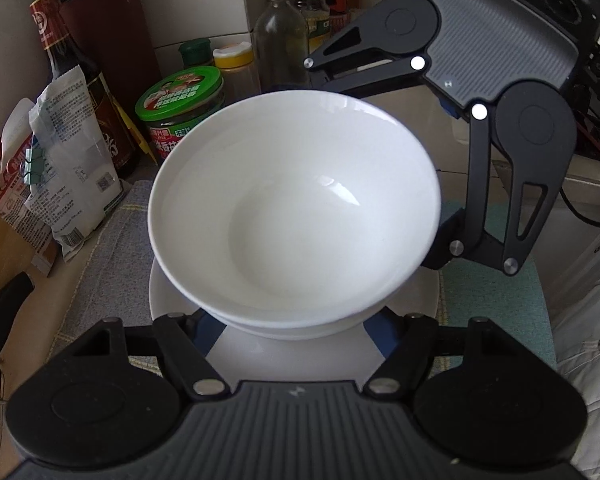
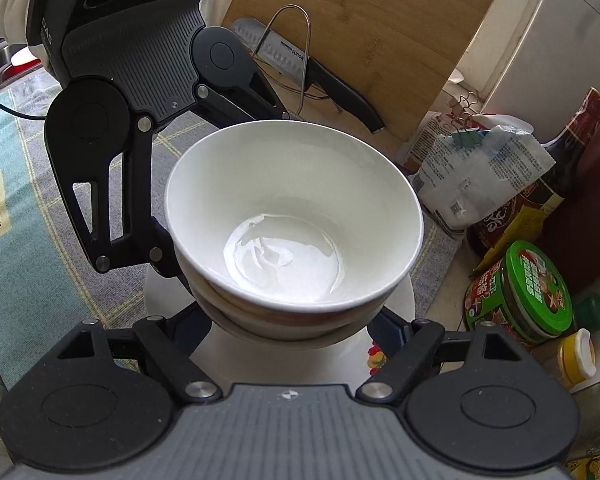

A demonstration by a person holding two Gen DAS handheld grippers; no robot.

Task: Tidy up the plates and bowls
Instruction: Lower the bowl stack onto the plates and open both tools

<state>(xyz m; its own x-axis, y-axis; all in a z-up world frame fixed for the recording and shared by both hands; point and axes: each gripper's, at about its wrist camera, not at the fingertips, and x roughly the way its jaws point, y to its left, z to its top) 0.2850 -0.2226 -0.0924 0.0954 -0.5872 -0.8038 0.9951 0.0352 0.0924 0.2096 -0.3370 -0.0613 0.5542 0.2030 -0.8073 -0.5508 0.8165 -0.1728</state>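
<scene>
White bowl (image 1: pixel 294 208) nested in 2nd bowl (image 2: pixel 284 320), stack on white plate (image 1: pixel 300 356), on cloth over bench. Left hand-held gripper (image 1: pixel 294 326) and right hand-held gripper (image 2: pixel 288 326) both spread wide, flanking stack base from adjacent sides; contact unclear.

The bowl (image 1: pixel 294 208) is plain glossy white, as is the plate (image 1: pixel 292 352) under it, which carries a small red and yellow print at its edge in the right wrist view. The cloth (image 2: pixel 16 184) is teal and grey with pale yellow checks. The jar (image 1: pixel 180 114) has a green lid; the cutting board (image 2: pixel 364 28) is light brown wood.
</scene>
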